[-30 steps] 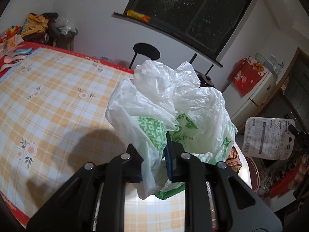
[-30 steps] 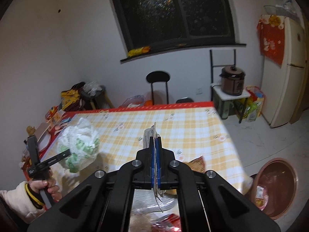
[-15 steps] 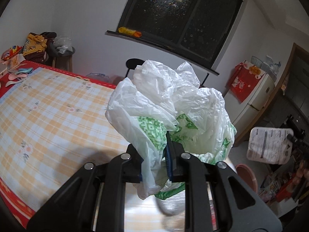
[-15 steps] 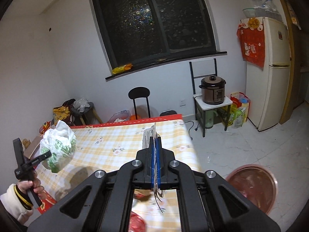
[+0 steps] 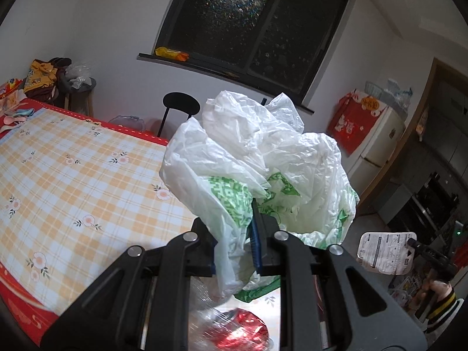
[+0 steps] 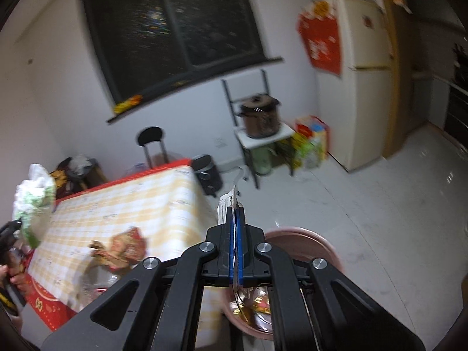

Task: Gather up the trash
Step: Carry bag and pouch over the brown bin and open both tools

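Clamping a crumpled plastic bag (image 5: pixel 257 169), the left tool (image 5: pixel 238 242) hangs above the table (image 5: pixel 76 181); the right tool (image 6: pixel 235 251), pinched on a flat wrapper (image 6: pixel 227 204), is over the basin (image 6: pixel 307 242) at 6 o'clock. Thin film could slip and miss its rim.

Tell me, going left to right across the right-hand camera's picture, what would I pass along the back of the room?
Plastic bag → black stool → black bin → brown cooker on its stand → colourful bags → fridge.
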